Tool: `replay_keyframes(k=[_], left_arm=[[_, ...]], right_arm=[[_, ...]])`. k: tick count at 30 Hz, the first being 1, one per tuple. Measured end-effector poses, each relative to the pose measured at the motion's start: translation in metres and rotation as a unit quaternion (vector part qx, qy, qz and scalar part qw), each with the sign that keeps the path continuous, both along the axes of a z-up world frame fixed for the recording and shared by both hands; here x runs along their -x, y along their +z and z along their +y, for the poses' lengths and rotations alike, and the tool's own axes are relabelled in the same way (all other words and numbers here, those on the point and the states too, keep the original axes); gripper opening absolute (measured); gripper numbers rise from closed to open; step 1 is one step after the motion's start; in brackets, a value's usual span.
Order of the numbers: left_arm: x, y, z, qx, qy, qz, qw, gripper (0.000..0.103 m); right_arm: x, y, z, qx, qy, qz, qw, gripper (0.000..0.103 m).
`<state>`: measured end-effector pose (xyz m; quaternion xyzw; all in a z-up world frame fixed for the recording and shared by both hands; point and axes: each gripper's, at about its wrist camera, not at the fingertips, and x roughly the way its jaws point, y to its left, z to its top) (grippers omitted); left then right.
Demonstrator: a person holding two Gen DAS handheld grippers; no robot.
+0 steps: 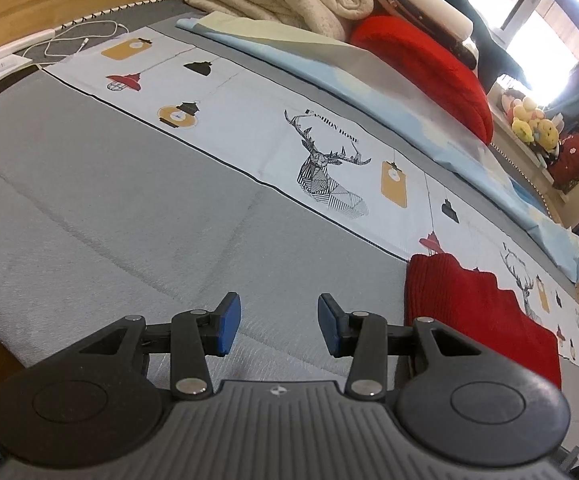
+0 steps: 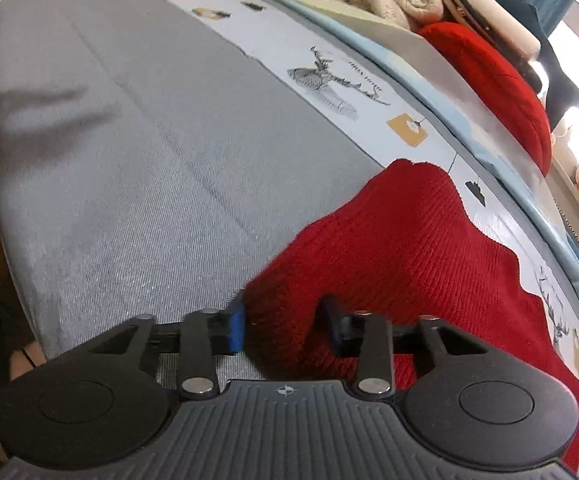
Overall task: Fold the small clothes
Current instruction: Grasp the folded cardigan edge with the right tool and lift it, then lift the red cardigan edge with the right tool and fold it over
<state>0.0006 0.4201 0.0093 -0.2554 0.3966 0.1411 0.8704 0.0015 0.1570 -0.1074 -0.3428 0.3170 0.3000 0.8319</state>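
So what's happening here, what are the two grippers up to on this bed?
A person is working two handheld grippers over a grey bed to fold a red knit garment. The right gripper has a bunched corner of the garment between its fingers, at the edge nearest the camera. The left gripper is open and empty over bare sheet, with the garment off to its right.

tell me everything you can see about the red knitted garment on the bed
The red knitted garment is a ribbed, soft-looking knit in solid red. It lies spread and slightly rumpled on the grey bed cover, its far edge overlapping the pale printed sheet with deer and lantern motifs. Its near corner sits bunched between the pads of the right gripper, rising into a fold there. The left gripper hangs open over bare cover beside it, not touching it.
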Motion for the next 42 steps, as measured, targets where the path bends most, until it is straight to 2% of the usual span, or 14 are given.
replay_keyframes(k=[2,10,14,17,19,24,26,29,32,35,37,39,42], left_arm=[[-0.002,-0.003,0.002,0.003,0.001,0.004,1.0,0.047],[-0.006,-0.003,0.009,0.006,0.003,0.003,1.0,0.047],[-0.007,-0.006,0.011,0.008,0.006,0.007,0.9999,0.047],[-0.009,-0.008,0.01,0.008,0.009,0.013,0.9998,0.047],[-0.01,-0.01,0.009,0.008,0.011,0.019,0.9997,0.047],[-0.014,-0.018,0.001,0.006,0.013,0.036,0.9993,0.047],[-0.016,-0.021,-0.006,0.002,0.008,0.041,0.9991,0.047],[-0.024,-0.025,-0.021,-0.006,-0.002,0.053,0.9985,0.047],[-0.037,-0.02,-0.044,-0.007,-0.021,0.044,0.9988,0.047],[-0.055,-0.018,-0.076,-0.019,-0.053,0.04,0.9976,0.047],[-0.066,-0.019,-0.096,-0.024,-0.072,0.041,0.9963,0.047],[-0.076,-0.02,-0.116,-0.028,-0.092,0.04,0.9946,0.047],[-0.09,-0.023,-0.143,-0.036,-0.117,0.044,0.9915,0.047]], right_arm=[[0.002,0.004,0.001,-0.004,0.006,-0.01,1.0,0.024],[0.003,0.047,0.006,-0.084,-0.034,-0.002,0.996,0.02],[0.014,0.076,0.018,-0.143,-0.016,0.014,0.99,0.019],[0.006,0.088,0.016,-0.215,-0.045,0.079,0.972,0.019],[-0.001,0.092,0.009,-0.249,-0.078,0.104,0.96,0.019],[-0.016,0.118,-0.04,-0.305,-0.118,0.107,0.939,0.019],[-0.027,0.133,-0.075,-0.33,-0.144,0.104,0.927,0.019],[-0.043,0.153,-0.139,-0.371,-0.194,0.098,0.903,0.018],[-0.048,0.172,-0.206,-0.4,-0.235,0.067,0.883,0.018],[-0.045,0.173,-0.265,-0.409,-0.283,0.037,0.867,0.018],[-0.042,0.162,-0.306,-0.41,-0.329,0.031,0.85,0.018],[-0.04,0.137,-0.347,-0.408,-0.391,0.047,0.824,0.018],[-0.036,0.083,-0.399,-0.382,-0.497,0.104,0.772,0.018]])
